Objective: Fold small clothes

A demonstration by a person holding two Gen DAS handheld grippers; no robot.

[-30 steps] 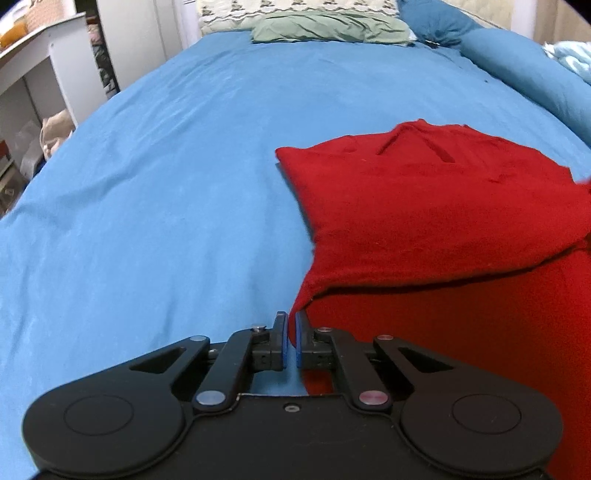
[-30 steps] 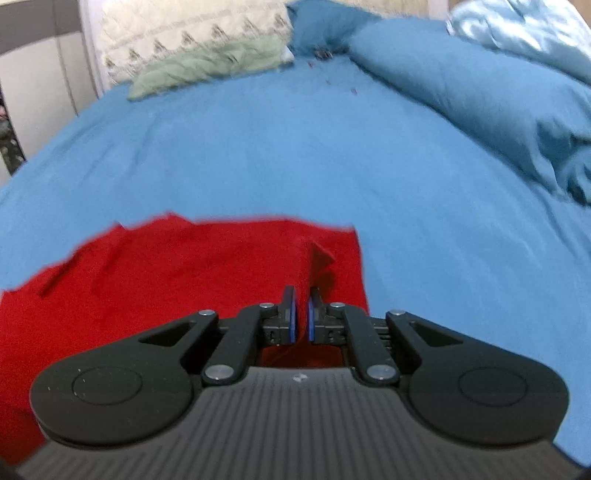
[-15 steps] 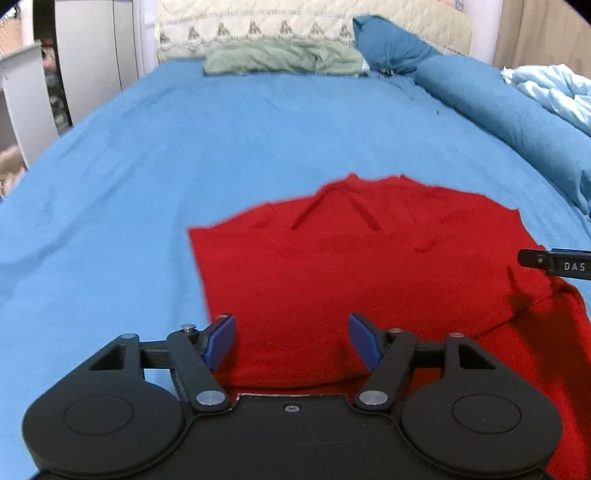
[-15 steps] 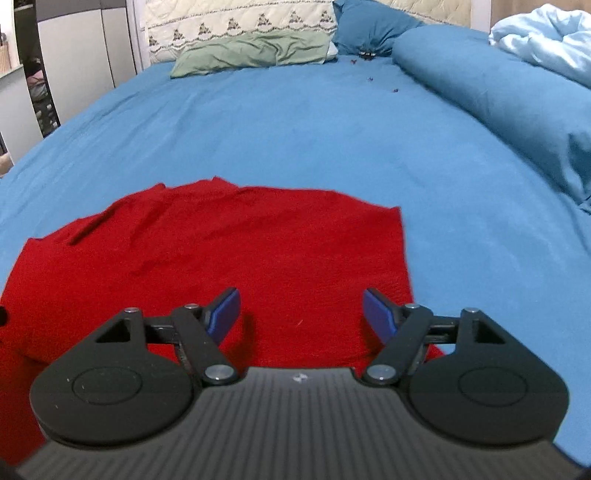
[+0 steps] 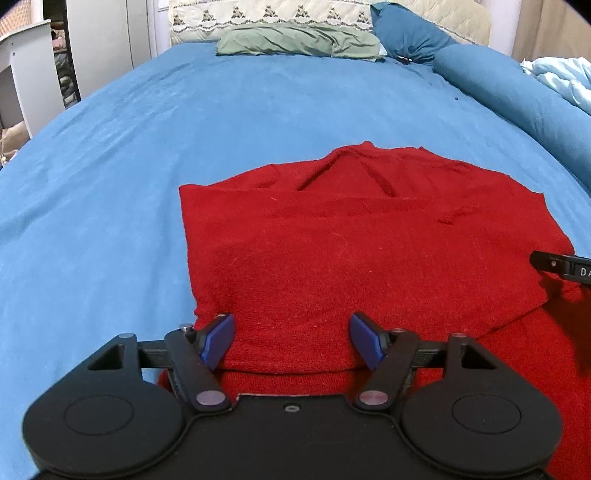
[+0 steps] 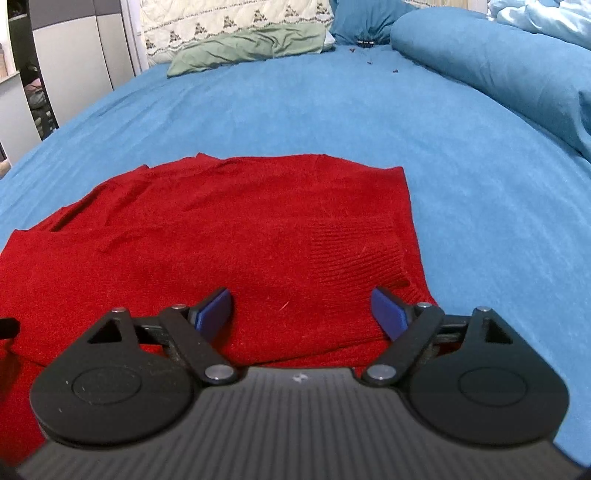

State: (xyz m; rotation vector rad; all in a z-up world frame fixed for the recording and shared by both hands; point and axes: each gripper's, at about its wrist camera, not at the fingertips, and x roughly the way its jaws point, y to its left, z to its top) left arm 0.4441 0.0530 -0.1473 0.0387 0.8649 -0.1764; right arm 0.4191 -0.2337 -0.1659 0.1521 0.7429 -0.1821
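Note:
A red knit sweater (image 5: 369, 258) lies on the blue bed sheet (image 5: 147, 166), its near part folded over onto the rest. It also shows in the right wrist view (image 6: 240, 240), with a ribbed cuff (image 6: 354, 254) on top at its right side. My left gripper (image 5: 291, 341) is open and empty, just above the folded near edge at the sweater's left. My right gripper (image 6: 301, 312) is open and empty over the sweater's right near edge. A tip of the right gripper shows at the right edge of the left wrist view (image 5: 561, 266).
A green pillow (image 5: 299, 40) and a dark blue pillow (image 5: 406, 29) lie at the head of the bed. A rolled blue duvet (image 6: 498, 66) and a light blue blanket (image 6: 546, 18) run along the right side. White furniture (image 5: 22, 85) stands left of the bed.
Both grippers were shut on the sweater's edge a second ago. They let go, opened wide and drew back, and the folded part now lies flat on the sweater.

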